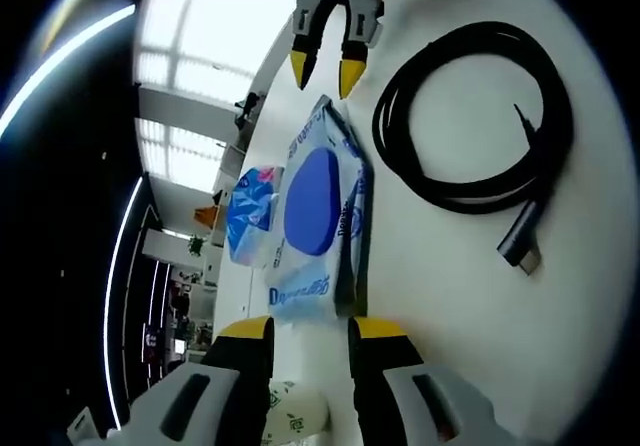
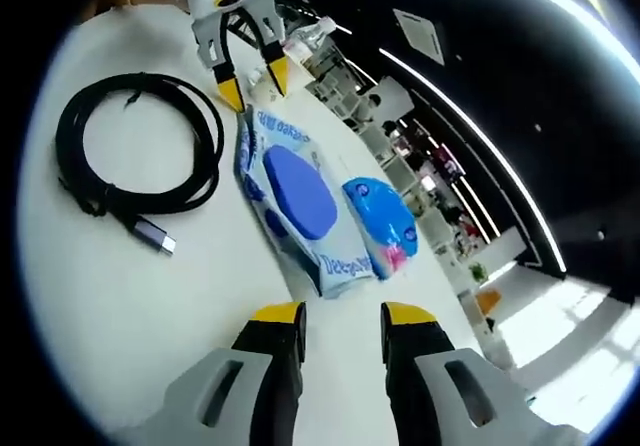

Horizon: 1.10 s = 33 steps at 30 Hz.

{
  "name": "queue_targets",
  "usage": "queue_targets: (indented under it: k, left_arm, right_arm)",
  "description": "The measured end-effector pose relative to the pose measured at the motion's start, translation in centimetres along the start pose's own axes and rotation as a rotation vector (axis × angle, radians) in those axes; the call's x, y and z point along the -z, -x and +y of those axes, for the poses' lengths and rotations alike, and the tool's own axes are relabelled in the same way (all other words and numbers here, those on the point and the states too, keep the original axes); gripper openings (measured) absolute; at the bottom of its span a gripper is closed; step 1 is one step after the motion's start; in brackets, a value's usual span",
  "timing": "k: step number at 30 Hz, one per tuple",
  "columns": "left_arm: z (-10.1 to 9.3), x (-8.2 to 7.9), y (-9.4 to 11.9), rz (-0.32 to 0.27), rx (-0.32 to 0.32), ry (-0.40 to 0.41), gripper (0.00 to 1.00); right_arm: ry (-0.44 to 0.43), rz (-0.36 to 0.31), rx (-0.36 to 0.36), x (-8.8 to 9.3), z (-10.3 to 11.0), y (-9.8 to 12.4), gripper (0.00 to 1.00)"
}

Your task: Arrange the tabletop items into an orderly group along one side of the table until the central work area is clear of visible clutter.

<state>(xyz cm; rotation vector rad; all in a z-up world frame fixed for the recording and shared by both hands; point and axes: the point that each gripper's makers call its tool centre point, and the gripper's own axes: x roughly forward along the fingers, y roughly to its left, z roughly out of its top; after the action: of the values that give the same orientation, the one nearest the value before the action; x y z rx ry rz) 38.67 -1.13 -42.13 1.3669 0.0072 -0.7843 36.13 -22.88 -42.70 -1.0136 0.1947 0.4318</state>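
A blue-and-white wet-wipes pack (image 1: pixel 315 216) (image 2: pixel 295 196) lies on the white table (image 1: pixel 450 316) (image 2: pixel 120 296), with a smaller blue tissue packet (image 1: pixel 250 211) (image 2: pixel 385 221) touching its side near the table edge. On the pack's other side rests a coiled black cable (image 1: pixel 385 136) (image 2: pixel 212 146) with a silver plug (image 1: pixel 522 253) (image 2: pixel 157 237). My left gripper (image 1: pixel 310 334) (image 2: pixel 252 84) is open just short of one end of the pack. My right gripper (image 2: pixel 340 318) (image 1: pixel 325 71) faces it, open, at the other end. Neither holds anything.
A white item with green print (image 1: pixel 295 416) sits low between my left jaws. The table edge runs just beyond the small packet, with a dim hall and ceiling lights past it. Bare tabletop lies around the cable.
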Motion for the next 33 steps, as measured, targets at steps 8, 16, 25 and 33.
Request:
queue_targets:
  k: [8,16,25,33]
  left_arm:
    - [-0.2,-0.4,-0.1,-0.012,0.003,-0.028,0.26]
    - [-0.5,-0.7,0.0,-0.025,0.015,-0.042,0.22]
    - [-1.2,-0.7,-0.1,-0.044,0.036,-0.019,0.15]
    - [-1.4,-0.8,0.0,-0.042,0.036,-0.055,0.13]
  right_arm:
    - [0.051,-0.002,0.002,-0.5,0.3,-0.9,0.25]
    - [0.106,-0.018,-0.016,-1.5,1.0,-1.5,0.21]
    - [0.184,-0.018,-0.036,-1.5,1.1,-1.7,0.13]
    - [0.15,-0.02,-0.038,-1.5,1.1,-1.7,0.13]
